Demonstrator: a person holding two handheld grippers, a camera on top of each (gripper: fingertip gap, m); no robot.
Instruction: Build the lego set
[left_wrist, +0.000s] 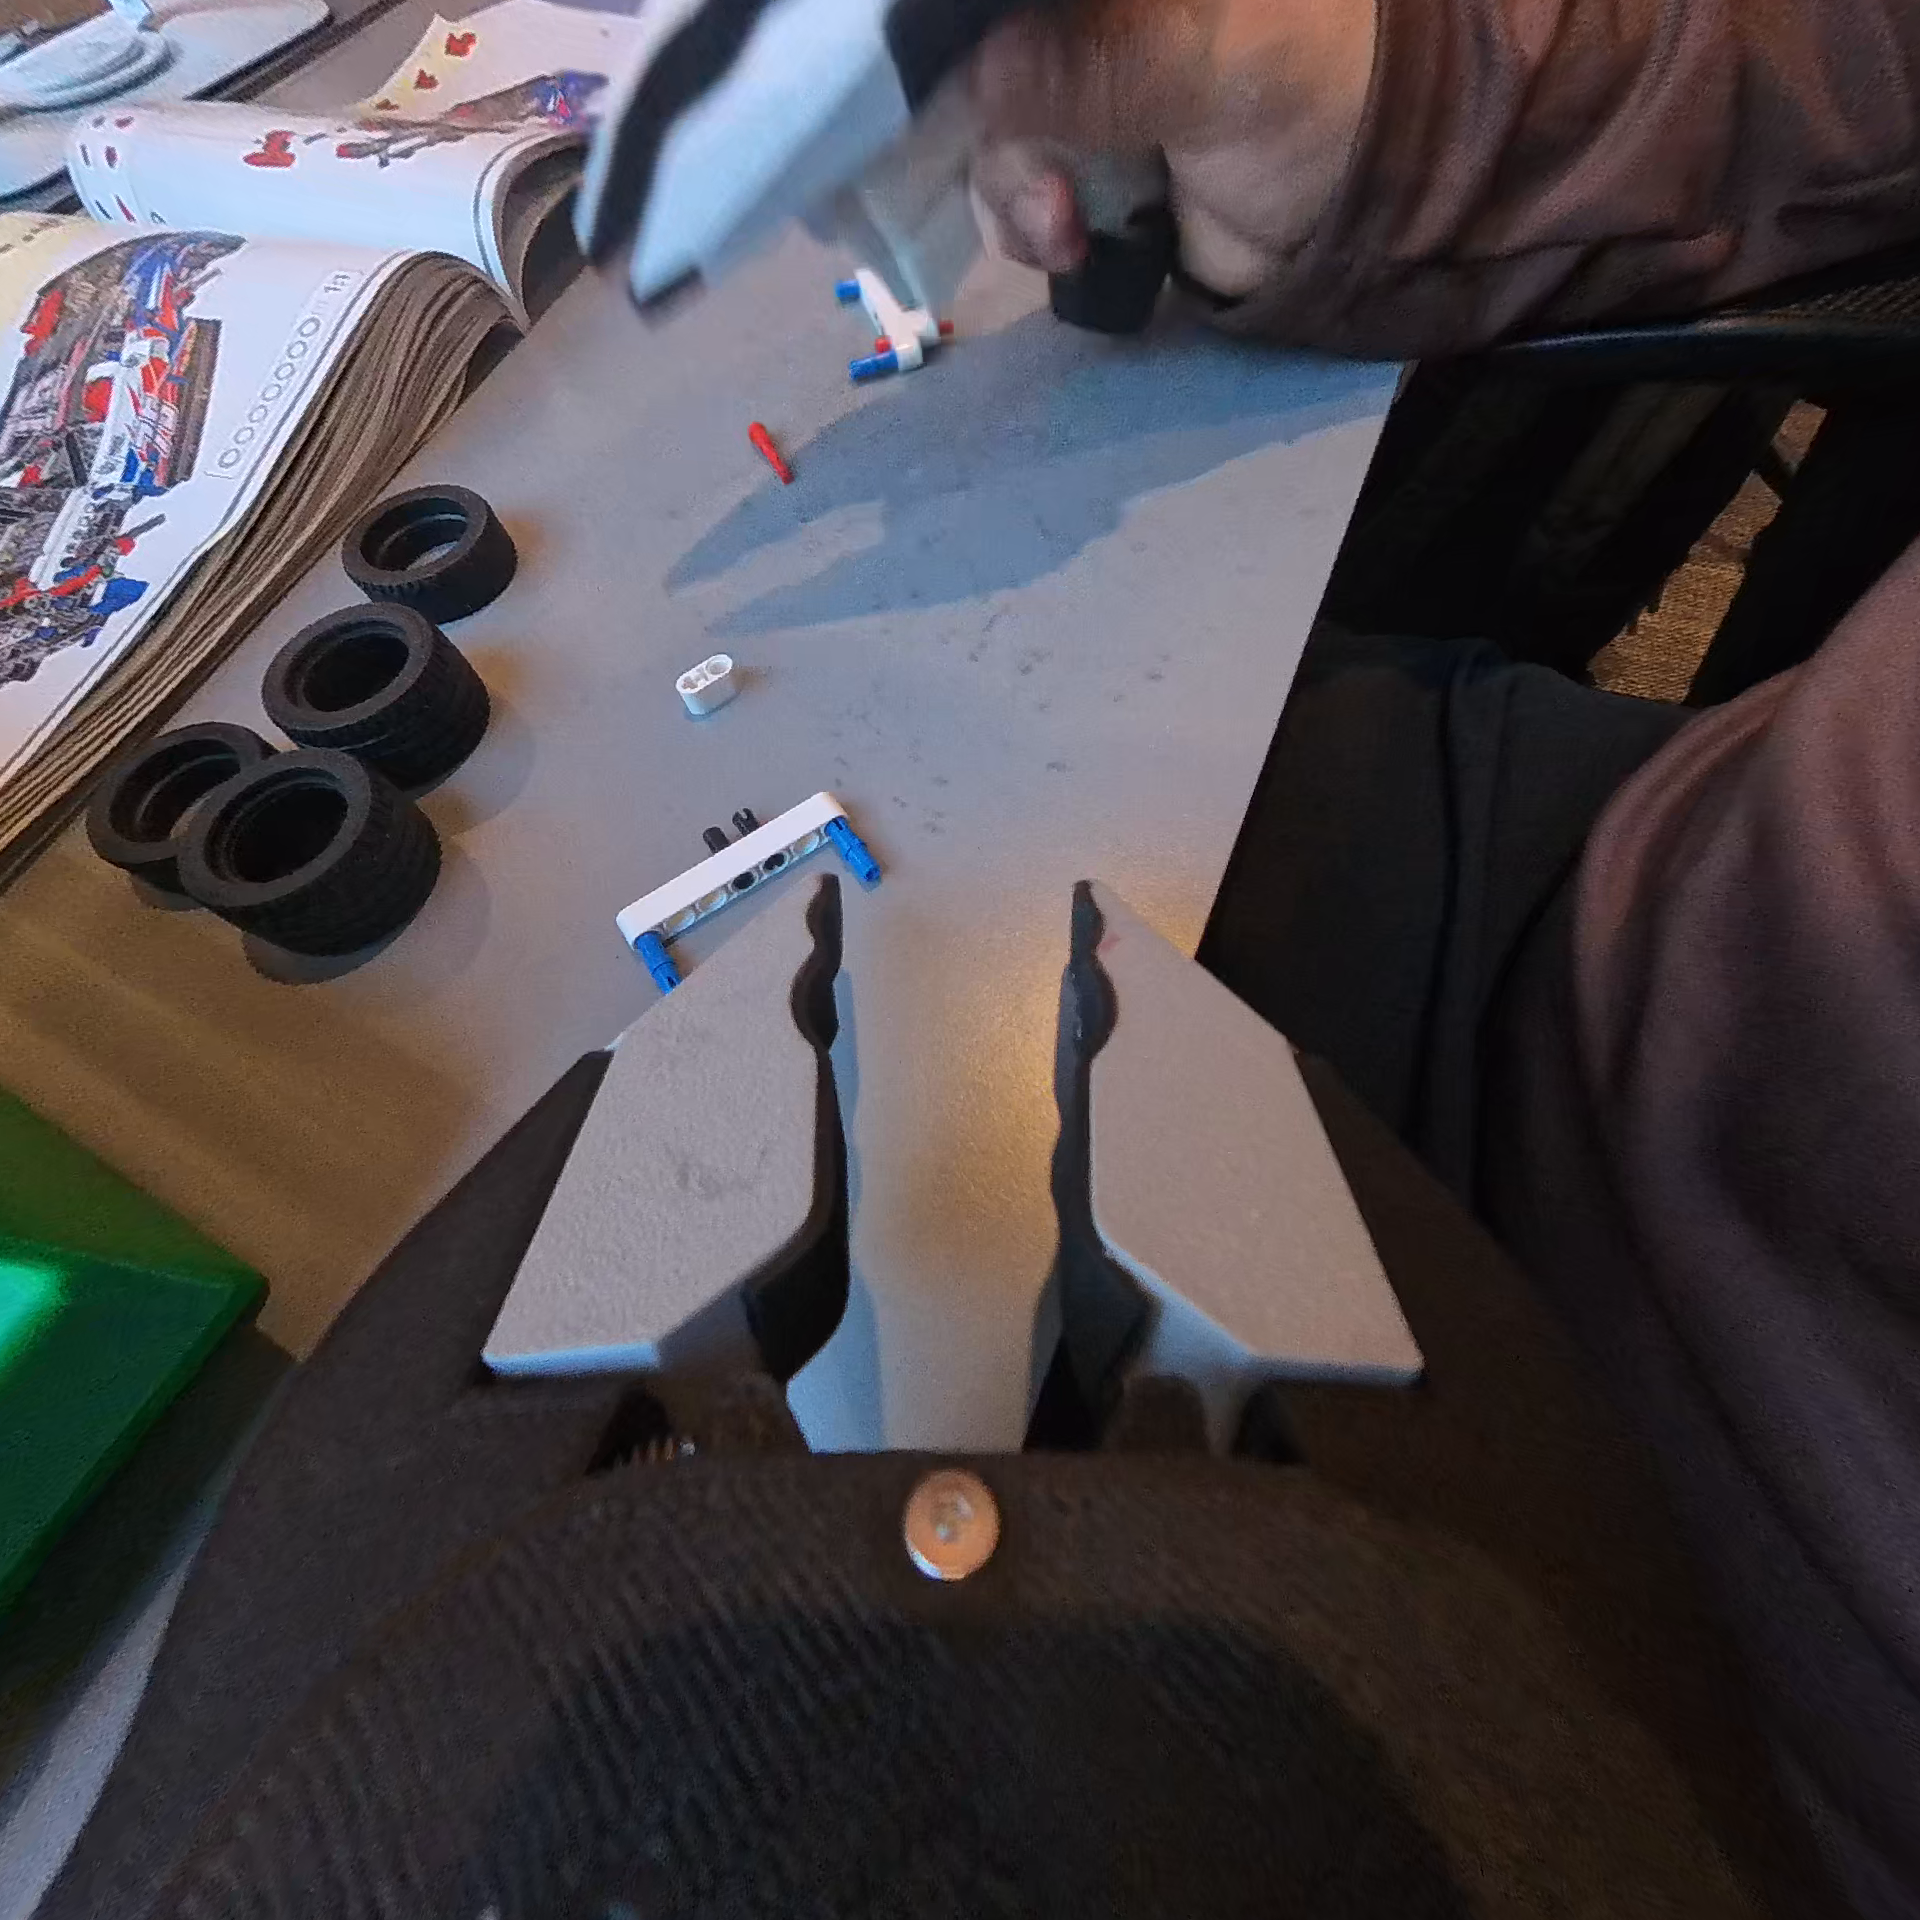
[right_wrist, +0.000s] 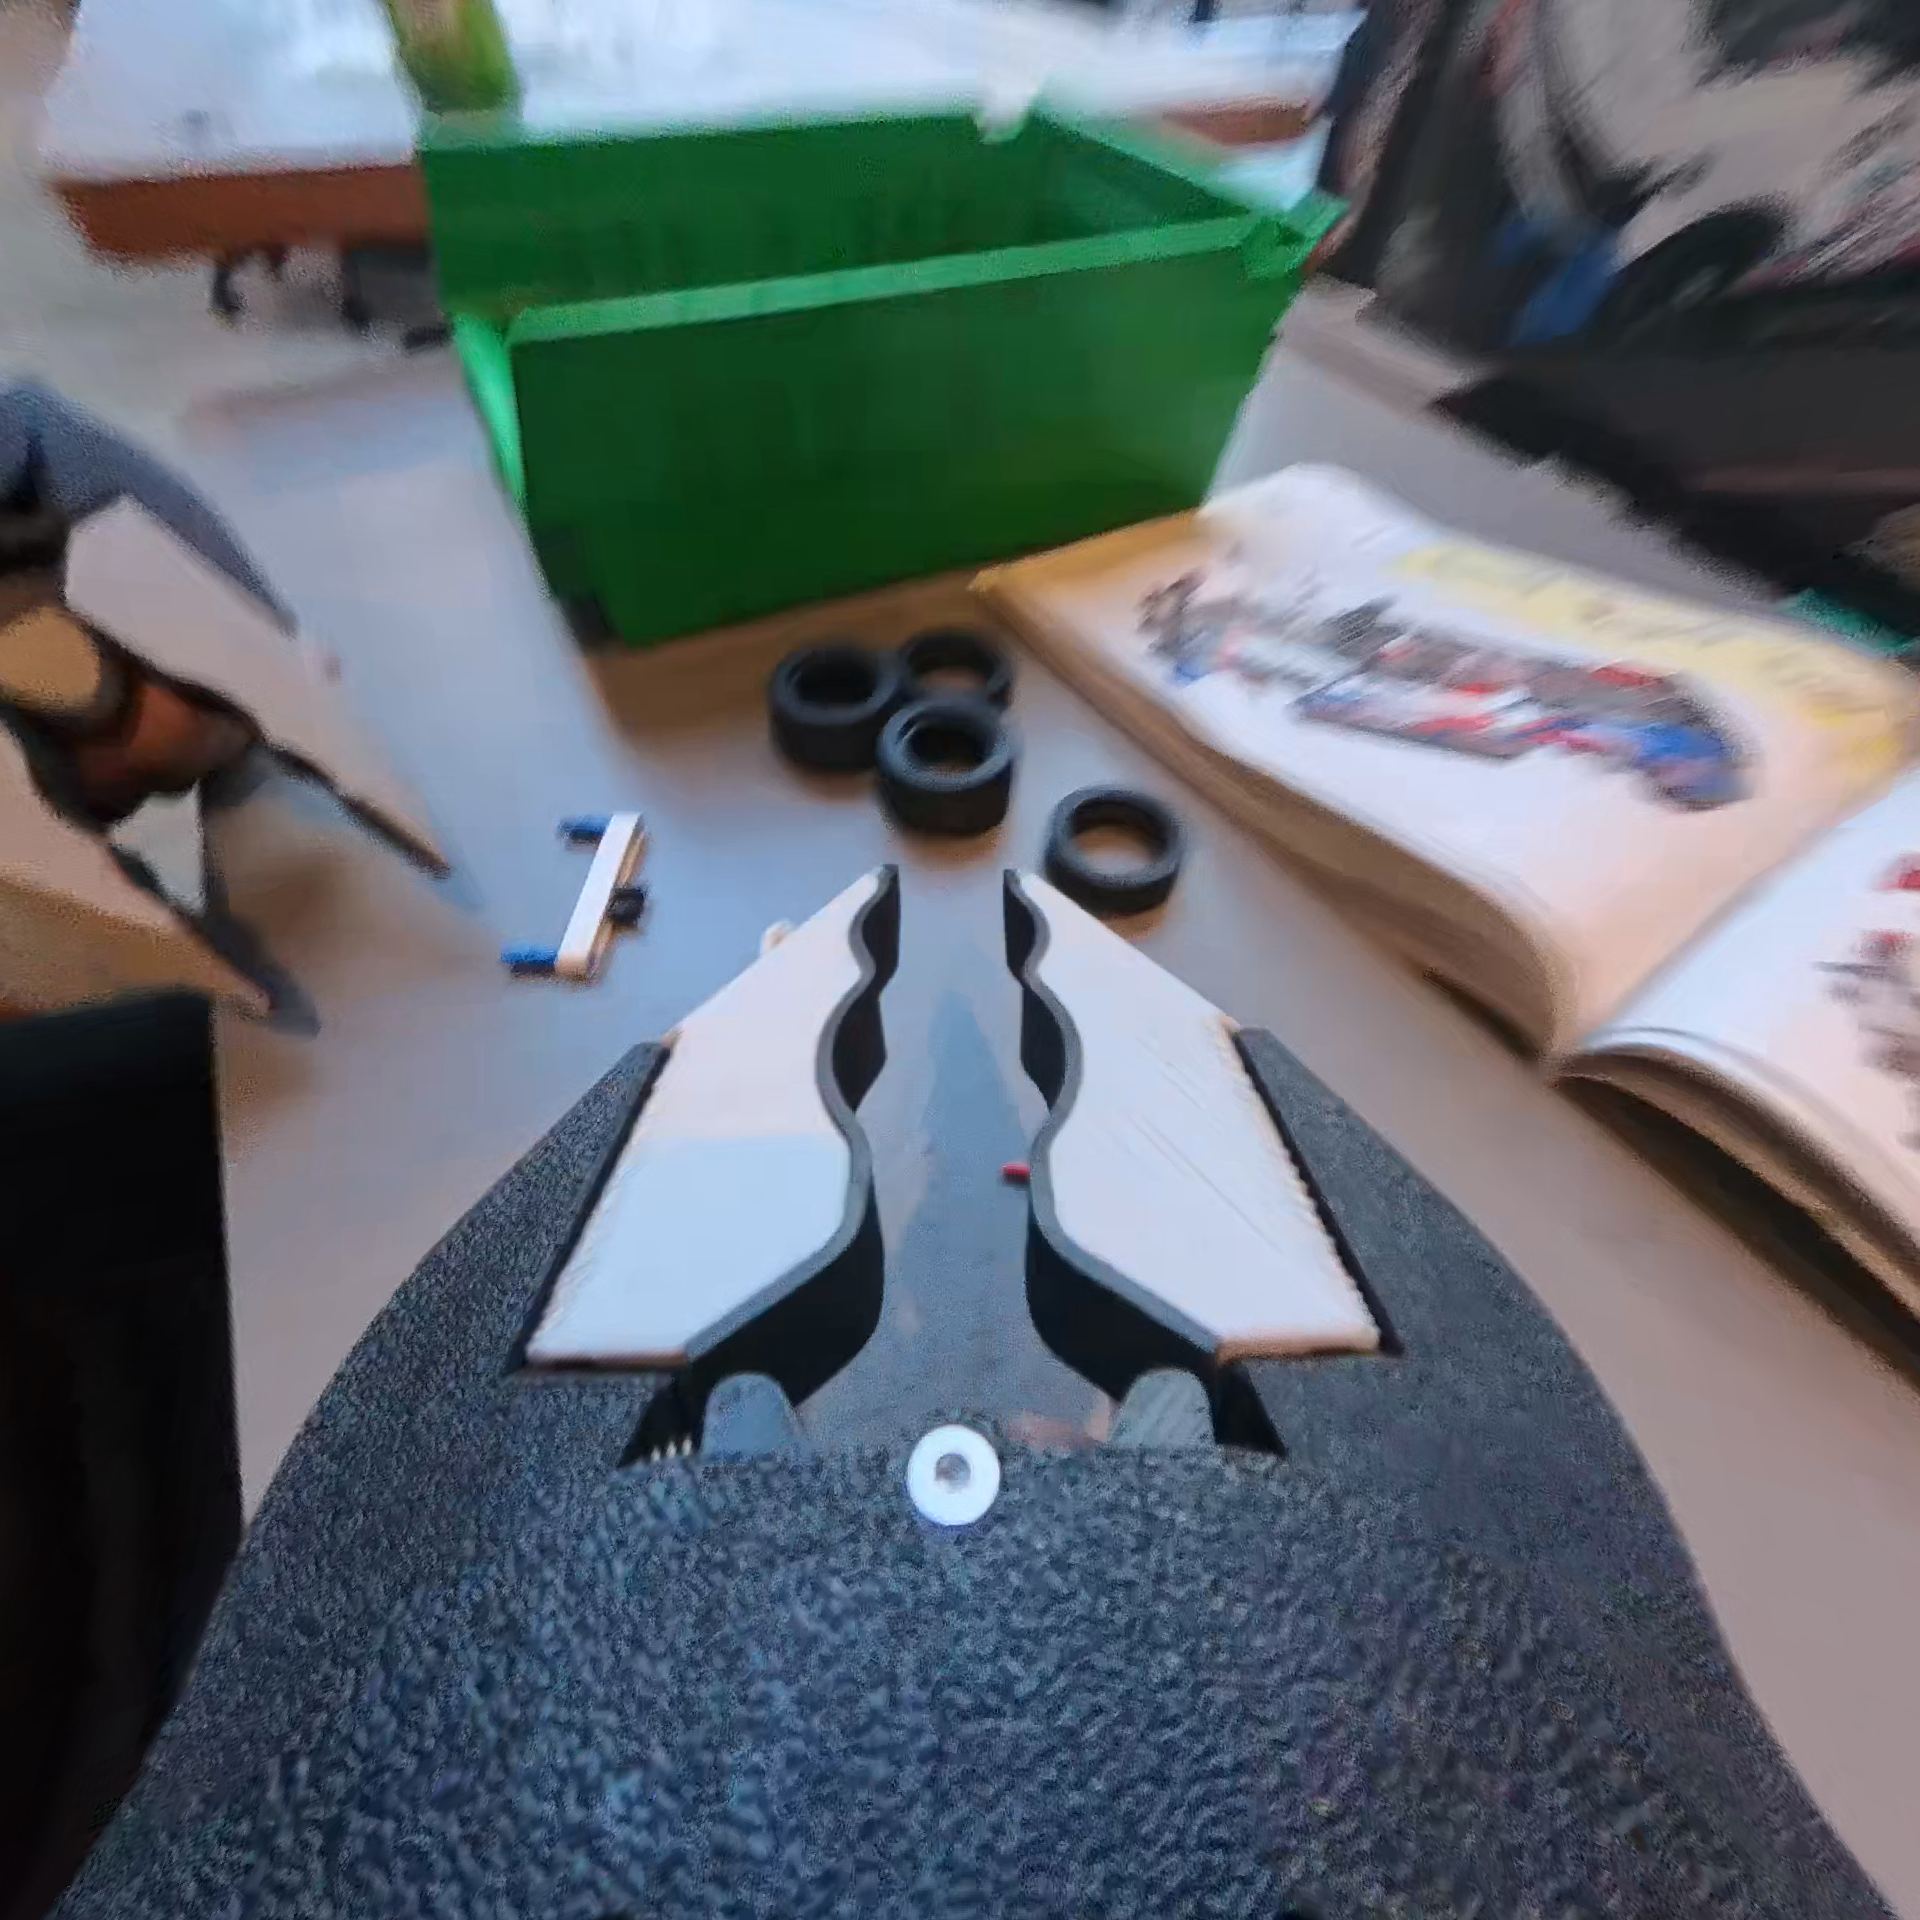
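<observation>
I hold the left gripper (left_wrist: 951, 899) and right gripper (right_wrist: 951, 883) spread and empty above the grey matte tabletop (left_wrist: 1039, 675). The white perforated plastic beam with blue and black pins (left_wrist: 743, 883) lies just beside the left gripper's tip. I judge the build barely begun: four black rubber tyres (left_wrist: 343, 717), a small white connector (left_wrist: 707, 681) and a red pin (left_wrist: 771, 452) lie loose beyond the beam, near the open instruction booklet (left_wrist: 156, 436) and green plastic bin (right_wrist: 862, 416).

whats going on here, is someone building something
A person is working on a lego set with two hand-held grippers. Both the left hand-held gripper and the right hand-held gripper are open and empty. A white beam with blue pins lies just ahead of the left one, near four black tyres and an open instruction book.
</observation>
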